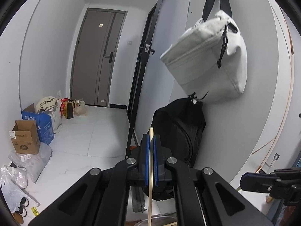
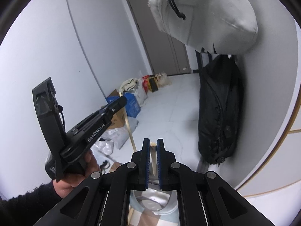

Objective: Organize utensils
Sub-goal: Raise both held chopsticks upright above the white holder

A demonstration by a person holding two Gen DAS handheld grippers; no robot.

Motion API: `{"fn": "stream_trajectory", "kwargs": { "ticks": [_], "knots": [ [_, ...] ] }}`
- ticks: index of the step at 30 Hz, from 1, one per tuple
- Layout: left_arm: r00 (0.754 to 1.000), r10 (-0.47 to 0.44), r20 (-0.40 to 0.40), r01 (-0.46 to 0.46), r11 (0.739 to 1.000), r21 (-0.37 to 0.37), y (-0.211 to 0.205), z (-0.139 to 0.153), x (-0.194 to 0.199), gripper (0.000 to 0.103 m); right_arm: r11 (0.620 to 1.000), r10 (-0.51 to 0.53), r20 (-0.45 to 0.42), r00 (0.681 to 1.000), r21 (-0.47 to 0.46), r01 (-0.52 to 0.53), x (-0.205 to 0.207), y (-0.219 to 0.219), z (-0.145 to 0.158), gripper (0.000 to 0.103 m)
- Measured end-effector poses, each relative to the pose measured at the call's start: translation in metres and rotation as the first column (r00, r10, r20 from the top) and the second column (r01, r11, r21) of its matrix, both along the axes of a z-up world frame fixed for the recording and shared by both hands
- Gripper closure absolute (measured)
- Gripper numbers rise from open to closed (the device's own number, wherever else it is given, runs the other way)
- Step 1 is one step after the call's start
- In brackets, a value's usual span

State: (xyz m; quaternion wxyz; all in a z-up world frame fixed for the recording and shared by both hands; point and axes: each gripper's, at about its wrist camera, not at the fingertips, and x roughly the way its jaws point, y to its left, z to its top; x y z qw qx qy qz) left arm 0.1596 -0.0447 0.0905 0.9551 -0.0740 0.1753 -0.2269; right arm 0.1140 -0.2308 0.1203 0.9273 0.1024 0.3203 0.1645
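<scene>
I see a pale grey bag (image 1: 207, 56) hanging on the wall above a black backpack (image 1: 180, 126). Cardboard boxes (image 1: 26, 137) and plastic bags (image 1: 32, 162) line the floor before a grey door (image 1: 97, 56).

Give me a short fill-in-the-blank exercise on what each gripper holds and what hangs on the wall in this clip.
1. The left gripper is shut on a single wooden ____.
2. The right gripper holds its own chopstick between ____-padded jaws.
3. Above the black backpack, a ____ bag hangs on the wall.
4. Beside the brown cardboard box stands a box coloured ____.

Missing words: chopstick; blue; white; blue
</scene>
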Motion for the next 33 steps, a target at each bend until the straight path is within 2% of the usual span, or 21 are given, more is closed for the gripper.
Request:
{"fn": "stream_trajectory", "kwargs": {
  "ticks": [12,19,26,33],
  "knots": [
    [0.999,-0.042,-0.004,0.042,0.998,0.038,-0.012,-0.015,0.014,0.103,1.0,0.02,-0.062,0.998,0.008,-0.02,0.024,-0.001,-0.025,0.097],
    [0.996,-0.09,0.02,0.089,0.995,0.048,-0.012,-0.021,0.007,0.103,0.999,0.032,-0.098,0.995,0.01,-0.031,0.03,0.002,-0.042,0.097],
    [0.989,-0.148,-0.003,0.147,0.987,0.068,-0.013,-0.026,0.002,0.103,0.999,0.036,-0.135,0.99,0.01,-0.035,0.037,0.006,-0.062,0.097],
    [0.981,-0.181,-0.066,0.186,0.98,0.072,-0.008,-0.034,0.004,0.103,0.999,0.027,-0.157,0.987,0.032,-0.022,0.041,0.007,-0.077,0.097]
  ]
}}
